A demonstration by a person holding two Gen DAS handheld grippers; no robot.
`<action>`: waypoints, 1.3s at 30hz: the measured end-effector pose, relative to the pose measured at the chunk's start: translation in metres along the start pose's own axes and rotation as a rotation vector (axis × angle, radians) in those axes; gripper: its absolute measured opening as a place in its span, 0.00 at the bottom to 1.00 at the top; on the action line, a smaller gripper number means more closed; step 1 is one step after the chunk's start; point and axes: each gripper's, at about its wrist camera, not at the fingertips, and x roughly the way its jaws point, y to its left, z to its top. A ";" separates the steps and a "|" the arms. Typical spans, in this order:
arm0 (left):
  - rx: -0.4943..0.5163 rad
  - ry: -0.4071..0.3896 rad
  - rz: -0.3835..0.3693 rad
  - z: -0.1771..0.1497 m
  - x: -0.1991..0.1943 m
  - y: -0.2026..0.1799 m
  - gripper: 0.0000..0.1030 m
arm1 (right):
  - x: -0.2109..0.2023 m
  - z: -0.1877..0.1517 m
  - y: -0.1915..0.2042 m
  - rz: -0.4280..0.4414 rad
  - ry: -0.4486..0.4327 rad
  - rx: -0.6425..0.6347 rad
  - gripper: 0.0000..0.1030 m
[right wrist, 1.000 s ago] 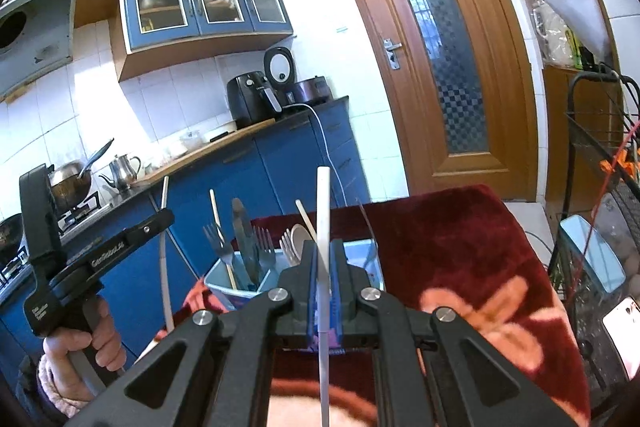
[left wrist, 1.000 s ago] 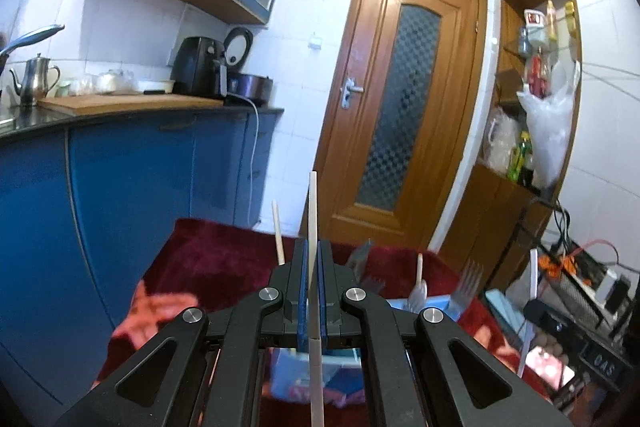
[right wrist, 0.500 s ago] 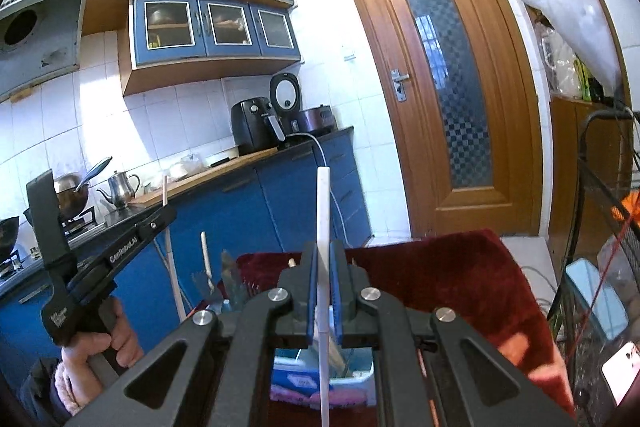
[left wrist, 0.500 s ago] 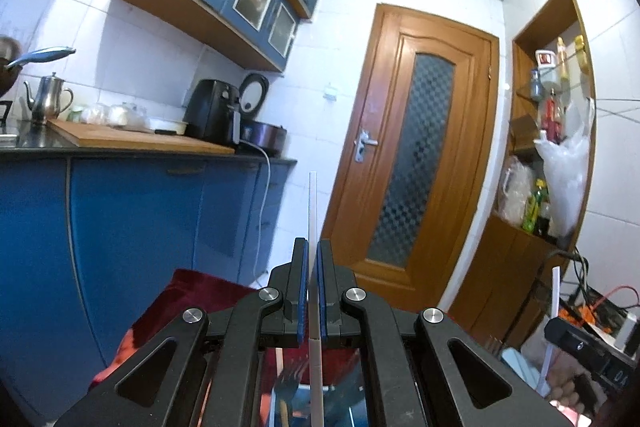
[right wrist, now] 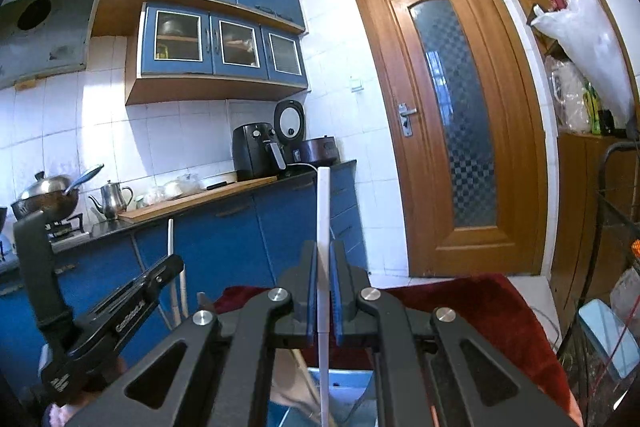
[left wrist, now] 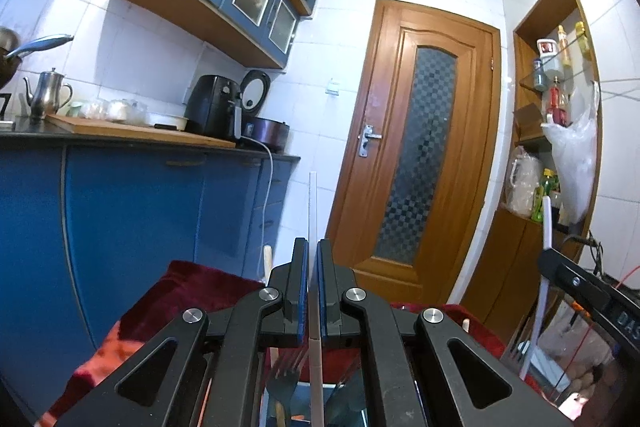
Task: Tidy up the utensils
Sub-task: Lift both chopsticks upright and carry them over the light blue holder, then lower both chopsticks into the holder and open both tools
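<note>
Bright, cool bluish light, sunlit patches on wall tiles [right wrist: 60, 115], strong fisheye bending, dark corners, lower edges perhaps slightly blurred

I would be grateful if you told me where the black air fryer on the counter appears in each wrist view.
Left wrist view: the black air fryer stands left of centre on the dark counter, beside the open-lidded rice cooker.
Right wrist view: the air fryer sits near the centre, above the gripper, at the counter's far end.
Shared landmark: the wooden door with a frosted checkered pane, right of the fryer in both.
</note>
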 end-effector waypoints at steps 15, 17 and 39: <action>0.030 0.039 -0.033 -0.009 -0.005 -0.007 0.06 | 0.012 -0.022 -0.002 0.031 0.077 -0.044 0.10; 0.041 0.049 -0.033 -0.010 -0.007 -0.008 0.10 | 0.009 -0.023 -0.003 0.041 0.089 -0.030 0.14; 0.091 0.094 -0.020 0.018 -0.093 -0.010 0.25 | -0.066 0.000 0.023 0.048 0.085 -0.005 0.24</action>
